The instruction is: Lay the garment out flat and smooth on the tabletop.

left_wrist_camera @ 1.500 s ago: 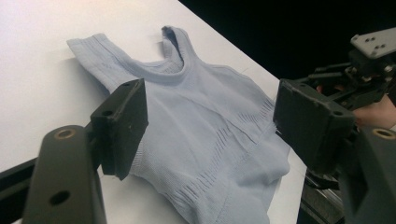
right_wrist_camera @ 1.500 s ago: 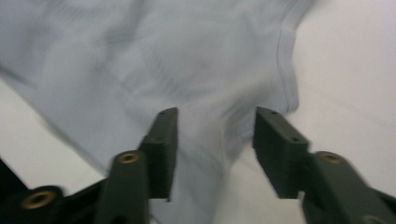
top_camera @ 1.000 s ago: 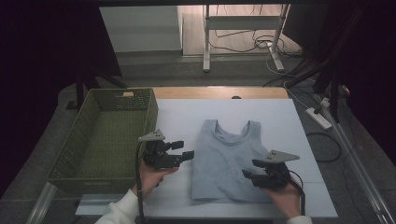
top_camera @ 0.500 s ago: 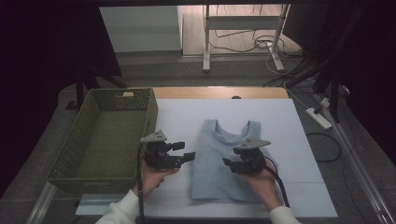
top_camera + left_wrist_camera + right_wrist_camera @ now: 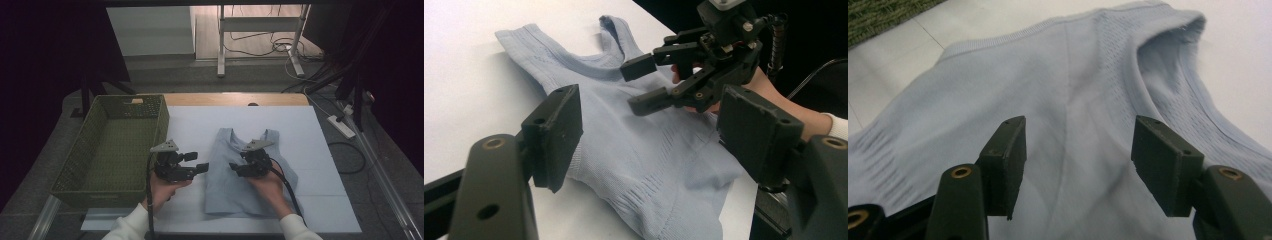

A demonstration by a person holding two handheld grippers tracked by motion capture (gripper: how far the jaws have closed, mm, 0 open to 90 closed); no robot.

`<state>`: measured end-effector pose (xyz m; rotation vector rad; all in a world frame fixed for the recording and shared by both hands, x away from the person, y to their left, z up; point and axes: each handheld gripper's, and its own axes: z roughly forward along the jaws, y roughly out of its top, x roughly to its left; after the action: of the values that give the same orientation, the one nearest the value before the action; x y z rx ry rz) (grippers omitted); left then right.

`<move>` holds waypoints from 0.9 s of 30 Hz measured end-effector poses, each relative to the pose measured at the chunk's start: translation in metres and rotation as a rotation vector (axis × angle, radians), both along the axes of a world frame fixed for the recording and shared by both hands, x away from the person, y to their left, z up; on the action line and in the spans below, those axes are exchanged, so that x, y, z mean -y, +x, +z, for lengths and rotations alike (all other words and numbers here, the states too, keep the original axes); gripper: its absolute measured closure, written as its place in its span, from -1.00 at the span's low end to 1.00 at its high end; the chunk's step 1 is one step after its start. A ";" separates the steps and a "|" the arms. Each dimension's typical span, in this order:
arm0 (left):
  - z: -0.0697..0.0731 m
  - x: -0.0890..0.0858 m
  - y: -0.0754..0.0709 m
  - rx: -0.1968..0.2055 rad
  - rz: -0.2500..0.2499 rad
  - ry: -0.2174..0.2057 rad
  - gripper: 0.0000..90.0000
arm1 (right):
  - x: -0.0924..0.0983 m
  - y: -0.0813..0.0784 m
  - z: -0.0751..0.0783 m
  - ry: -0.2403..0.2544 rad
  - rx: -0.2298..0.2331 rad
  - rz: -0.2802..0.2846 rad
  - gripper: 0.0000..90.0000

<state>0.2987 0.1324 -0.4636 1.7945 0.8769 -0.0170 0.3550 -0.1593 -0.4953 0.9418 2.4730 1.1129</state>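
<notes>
High view: a pale blue tank top [image 5: 247, 177] is laid flat on the white tabletop [image 5: 320, 150], presumably for folding. The right hand-held gripper [image 5: 234, 169] is held over its middle, jaws parted, nothing gripped. The left hand-held gripper [image 5: 204, 167] is poised beside its edge, likewise open. A green basket [image 5: 75, 172] is set alongside; cables are seen on the dim floor beyond.

- Lab-style recording bay, dark surroundings.
- White-topped table [image 5: 320, 150] on grey floor.
- 12 o'clock: metal stand legs [image 5: 220, 45], loose cables [image 5: 260, 47].
- 2 o'clock: power strip [image 5: 341, 126].
</notes>
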 end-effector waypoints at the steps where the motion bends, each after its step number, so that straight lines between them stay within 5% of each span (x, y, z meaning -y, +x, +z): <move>1: 0.000 0.000 0.000 0.000 0.000 0.000 -0.39 | -0.004 0.001 0.000 0.001 -0.003 0.005 -0.12; 6: 0.000 -0.001 0.000 -0.003 0.005 0.005 -0.39 | -0.012 0.001 0.001 -0.049 0.041 -0.002 0.00; 13: 0.001 0.001 -0.001 0.002 0.000 0.015 -0.40 | -0.013 -0.002 -0.001 -0.093 0.044 0.026 0.85; 23: 0.002 -0.002 -0.002 0.008 0.004 0.018 -0.40 | -0.001 -0.008 0.006 -0.170 0.084 0.031 0.90; 27: 0.001 -0.002 -0.002 0.004 0.003 0.018 -0.40 | 0.009 -0.010 0.009 -0.165 0.084 0.009 0.91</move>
<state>0.2969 0.1347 -0.4622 1.8097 0.8792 -0.0035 0.3450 -0.1679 -0.4866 0.8194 2.4584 0.9144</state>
